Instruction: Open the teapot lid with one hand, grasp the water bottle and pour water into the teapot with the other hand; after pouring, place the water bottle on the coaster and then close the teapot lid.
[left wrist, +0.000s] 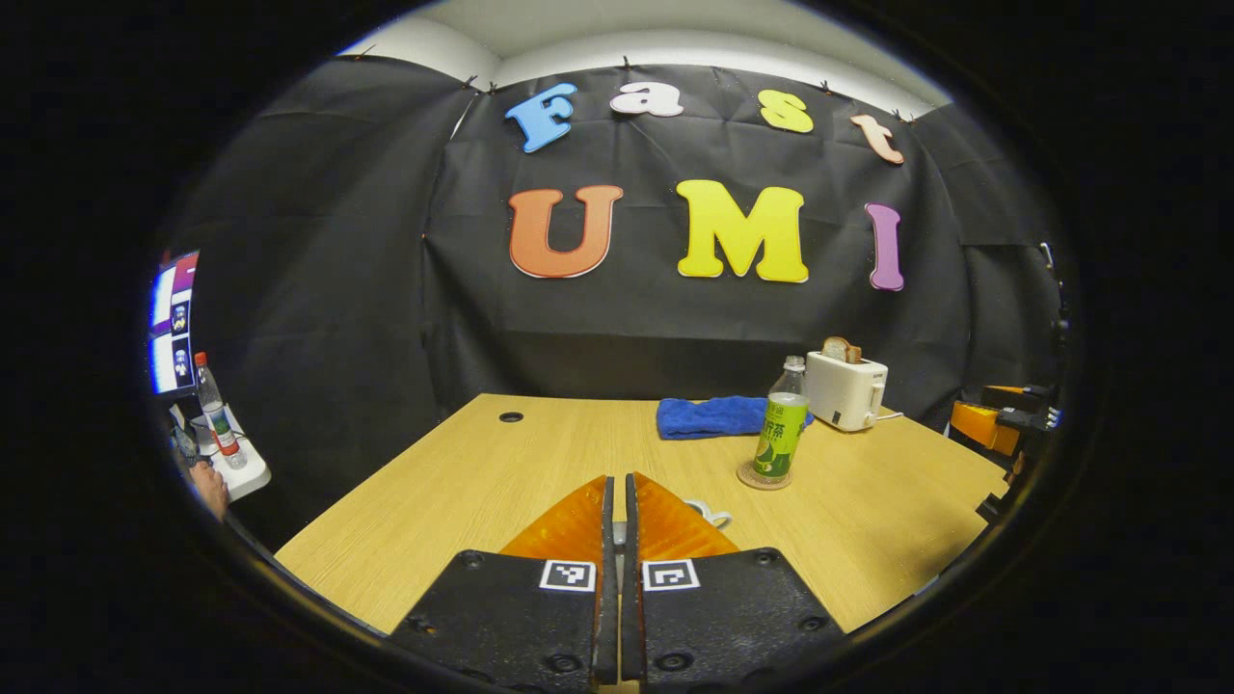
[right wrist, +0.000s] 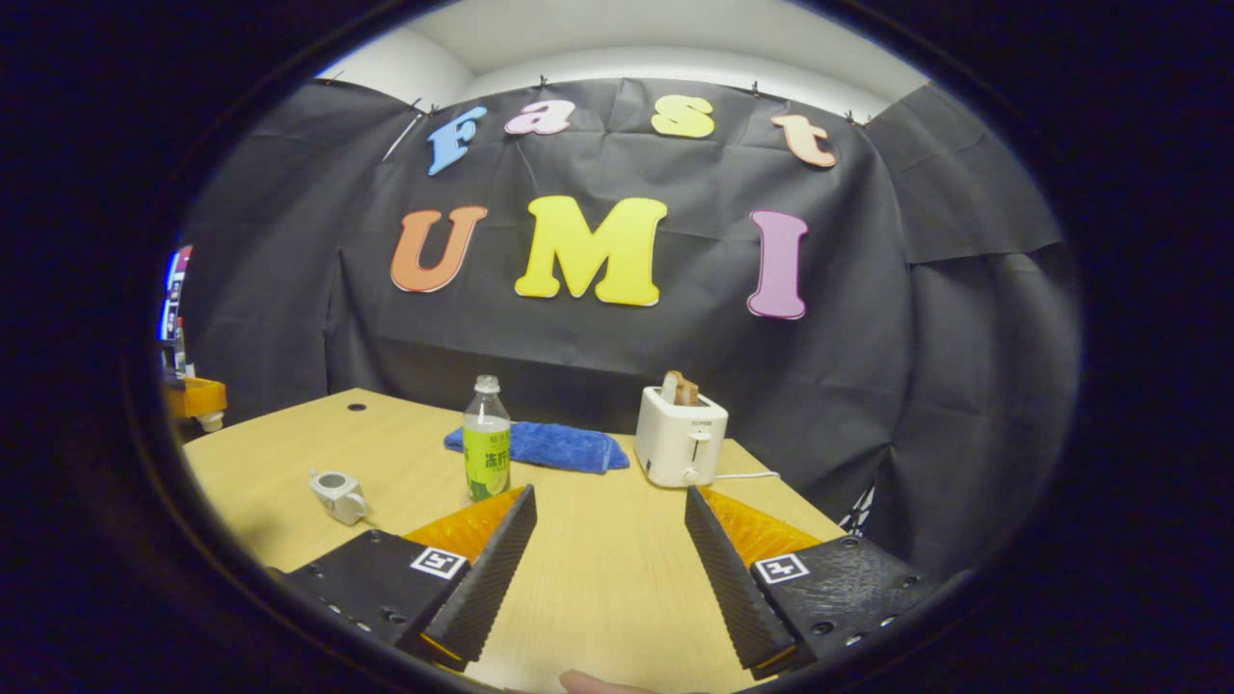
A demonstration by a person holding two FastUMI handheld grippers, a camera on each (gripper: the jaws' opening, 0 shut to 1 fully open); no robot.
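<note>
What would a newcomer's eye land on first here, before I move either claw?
Probably the clear plastic water bottle with the green label, standing upright on a round brown coaster mid-table. Behind it lie a folded blue towel and a white toaster holding bread near the table's far edge. The small white teapot sits nearer, lid apparently off.

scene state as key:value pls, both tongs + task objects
left tongs: shut, empty, low over the table
right tongs: open, empty
water bottle: upright on coaster, cap on
teapot: small, white, on table; lid state unclear
blue cloth: behind the bottle
toaster: far right side of the table, bread in slot
contact: neither tongs touches a task object
</note>
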